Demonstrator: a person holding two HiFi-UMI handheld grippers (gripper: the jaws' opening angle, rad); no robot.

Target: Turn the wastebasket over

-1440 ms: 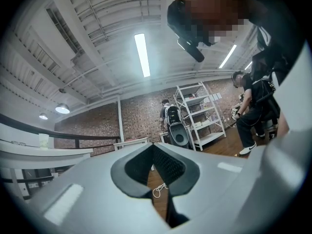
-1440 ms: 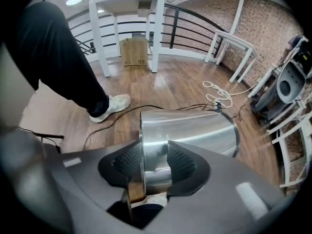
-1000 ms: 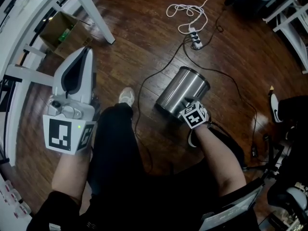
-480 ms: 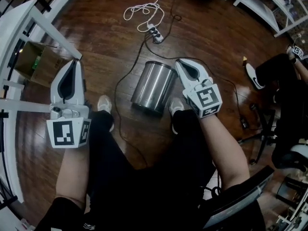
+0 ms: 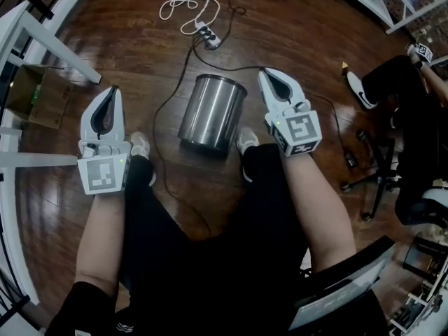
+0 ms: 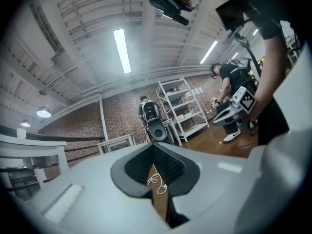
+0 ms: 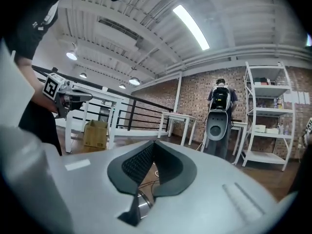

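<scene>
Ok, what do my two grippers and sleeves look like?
Both the left gripper and right gripper are pale grey, tapering shells with dark ribbed pads lining the jaws. Each carries a cube of black-and-white square markers and a small green light. The sleeves are short and black.

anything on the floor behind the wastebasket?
Beyond the wastebasket: a power strip with a coiled white cord, and a black cable curving past it. The basket's body hides the floor directly behind its base.
</scene>
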